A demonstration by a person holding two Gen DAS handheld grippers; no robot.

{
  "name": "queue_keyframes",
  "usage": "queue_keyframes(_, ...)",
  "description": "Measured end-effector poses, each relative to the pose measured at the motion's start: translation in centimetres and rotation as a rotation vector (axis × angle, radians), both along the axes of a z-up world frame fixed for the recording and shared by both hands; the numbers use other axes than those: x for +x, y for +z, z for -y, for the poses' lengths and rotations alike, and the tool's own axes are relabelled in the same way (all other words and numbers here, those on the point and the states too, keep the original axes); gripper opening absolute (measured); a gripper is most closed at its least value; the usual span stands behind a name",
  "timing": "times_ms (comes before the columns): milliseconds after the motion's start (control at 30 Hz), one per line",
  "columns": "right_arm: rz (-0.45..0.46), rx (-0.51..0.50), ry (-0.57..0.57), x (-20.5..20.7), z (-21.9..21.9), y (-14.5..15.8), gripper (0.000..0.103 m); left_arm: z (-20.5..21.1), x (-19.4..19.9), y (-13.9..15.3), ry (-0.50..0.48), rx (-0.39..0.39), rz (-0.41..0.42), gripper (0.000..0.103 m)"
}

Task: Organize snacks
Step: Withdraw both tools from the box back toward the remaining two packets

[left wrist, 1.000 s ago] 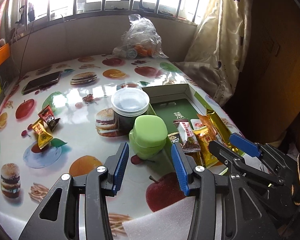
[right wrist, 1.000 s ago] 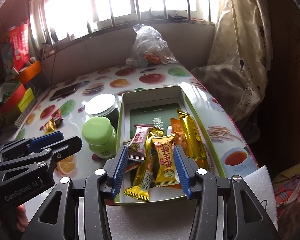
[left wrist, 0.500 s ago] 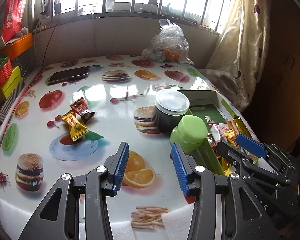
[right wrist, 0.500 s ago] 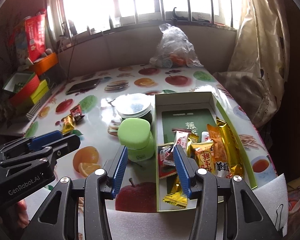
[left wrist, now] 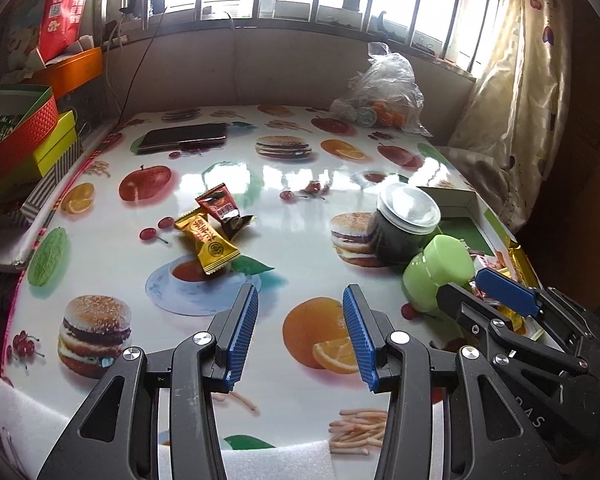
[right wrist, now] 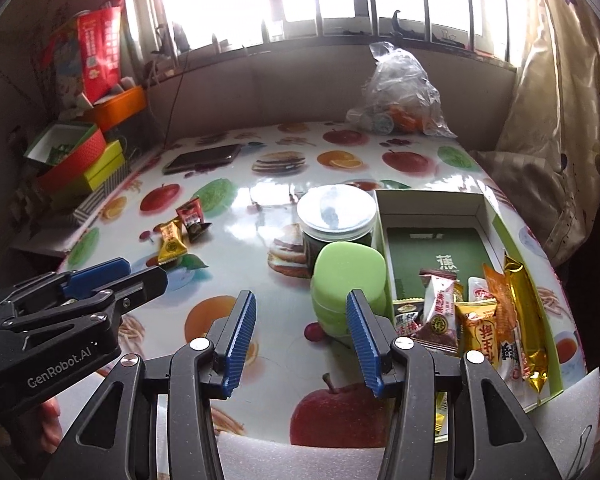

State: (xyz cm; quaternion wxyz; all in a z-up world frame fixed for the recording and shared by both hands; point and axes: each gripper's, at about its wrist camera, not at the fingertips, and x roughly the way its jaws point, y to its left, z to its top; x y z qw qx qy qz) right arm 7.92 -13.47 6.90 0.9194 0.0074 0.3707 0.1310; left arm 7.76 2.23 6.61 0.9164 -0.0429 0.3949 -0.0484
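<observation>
My left claw (left wrist: 300, 312) hangs over the table (left wrist: 300, 200) with its blue pads apart and nothing between them; only the printed orange and tabletop show through the gap. My right claw (right wrist: 302, 316) stands equally parted and empty, its right pad overlapping the green jar (right wrist: 348, 280) in the picture without touching it, as far as I can tell.

I take the green jar as my landmark. Just behind it stands the dark jar with a clear lid (right wrist: 336, 216), the two touching or nearly so. Right of the green jar sits the open box (right wrist: 432, 200), holding a heap of wrapped snacks (right wrist: 480, 320) at its near end. The box's near edge is cut off behind my right claw's frame, and I cannot count the packets where they overlap. In the left view most of the box is hidden behind the green jar and my right claw.

Well left of the green jar, two loose snacks lie on the table: a yellow packet (left wrist: 208, 244) and a red-and-black packet (left wrist: 222, 214), touching each other. Their print is too small to read.

Far behind the green jar, a phone (left wrist: 182, 140) lies flat, and a clear plastic bag (right wrist: 400, 92) sits by the wall, its contents blurred. Stacked boxes (right wrist: 80, 156) far left are partly out of frame.
</observation>
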Motion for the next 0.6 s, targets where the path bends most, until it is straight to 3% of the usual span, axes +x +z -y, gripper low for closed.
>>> queue_keyframes(300, -0.015, 0.000, 0.090, 2.2, -4.3, -0.8, 0.047, -5.1, 0.5, -0.5, 0.101, 0.024, 0.003, 0.046)
queue_keyframes(600, -0.050, 0.015, 0.161, 5.0, -8.1, -2.3, 0.047, -9.6, 1.3, -1.9, 0.175, -0.023, -0.033, 0.046)
